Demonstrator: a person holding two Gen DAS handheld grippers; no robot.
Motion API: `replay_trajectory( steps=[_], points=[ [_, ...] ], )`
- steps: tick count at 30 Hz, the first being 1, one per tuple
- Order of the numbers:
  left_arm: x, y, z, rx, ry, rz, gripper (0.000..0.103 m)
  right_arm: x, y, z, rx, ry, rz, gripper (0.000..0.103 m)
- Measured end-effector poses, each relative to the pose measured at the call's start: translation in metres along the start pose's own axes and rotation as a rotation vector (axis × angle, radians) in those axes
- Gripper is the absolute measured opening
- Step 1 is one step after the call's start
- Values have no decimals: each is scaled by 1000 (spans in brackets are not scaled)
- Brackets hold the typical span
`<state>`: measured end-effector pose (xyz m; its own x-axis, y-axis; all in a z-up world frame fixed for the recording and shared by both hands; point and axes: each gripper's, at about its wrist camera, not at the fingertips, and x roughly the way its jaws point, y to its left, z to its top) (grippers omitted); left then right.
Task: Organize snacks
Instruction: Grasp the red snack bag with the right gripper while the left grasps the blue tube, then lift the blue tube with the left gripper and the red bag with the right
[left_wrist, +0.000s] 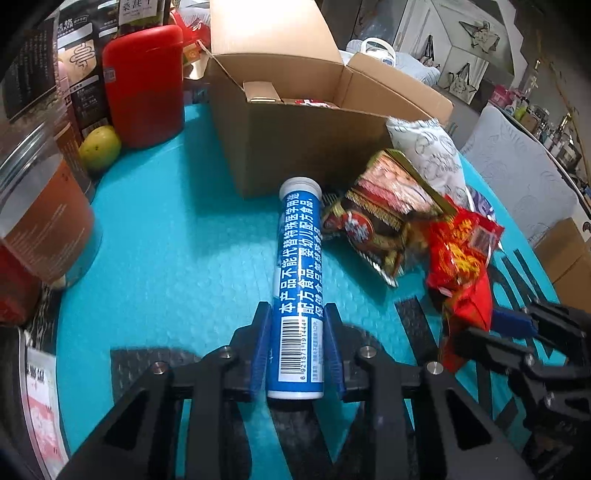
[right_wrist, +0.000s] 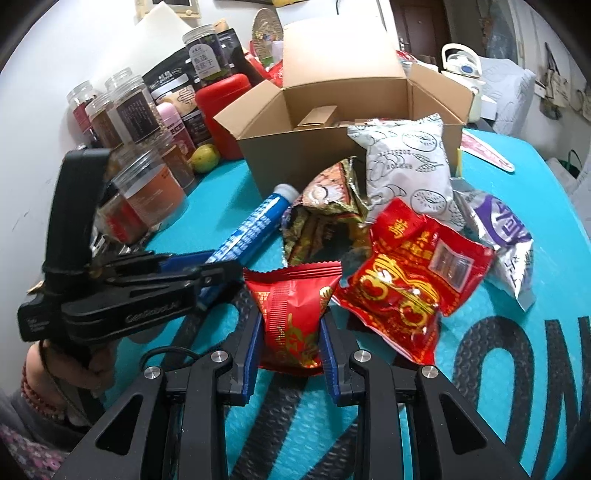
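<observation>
My left gripper is shut on a blue tube with a white cap, which lies on the teal mat and points toward the open cardboard box. The same blue tube shows in the right wrist view with the left gripper clamped on its near end. My right gripper is shut on a small red snack packet. That red packet and the right gripper appear at the right of the left wrist view.
Loose snack bags lie before the box: a larger red one, a gold-brown one, a white one, a purple-white one. Jars, a red canister and a green fruit crowd the left.
</observation>
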<state>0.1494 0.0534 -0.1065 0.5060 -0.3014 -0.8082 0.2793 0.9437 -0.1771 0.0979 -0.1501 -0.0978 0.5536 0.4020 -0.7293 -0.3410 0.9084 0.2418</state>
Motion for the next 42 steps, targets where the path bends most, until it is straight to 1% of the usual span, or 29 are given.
replay_trajectory(
  steps=[9,13,18,20,22,23,27,32,35,40,42],
  points=[
    [-28,0,-35,-21,27,-4,28,-11,5,-19,0,2,14,29],
    [-41,-6,-52,-20,42,-14,28,-17,8,-27,-11,3,15,29],
    [-49,-15,-65,-12,59,-22,28,-23,12,-35,-23,12,10,29],
    [-48,-18,-66,7,58,-12,28,-23,12,-37,-24,15,7,29],
    [-41,-20,-64,17,77,-11,28,-21,11,-38,-25,22,-4,29],
    [-39,-21,-62,22,64,-5,29,-21,11,-38,-24,24,-8,29],
    [-29,-28,-53,66,59,36,29,-16,7,-38,-24,36,-27,29],
    [-17,-32,-41,91,40,67,29,-10,4,-35,-20,45,-23,30],
    [-14,-28,-36,58,22,45,29,-6,4,-34,-26,50,-23,31],
    [-13,-22,-32,12,27,6,28,0,2,-31,-25,64,-11,30],
    [-14,-19,-31,5,31,3,28,2,2,-31,-30,67,-9,30]
  ],
)
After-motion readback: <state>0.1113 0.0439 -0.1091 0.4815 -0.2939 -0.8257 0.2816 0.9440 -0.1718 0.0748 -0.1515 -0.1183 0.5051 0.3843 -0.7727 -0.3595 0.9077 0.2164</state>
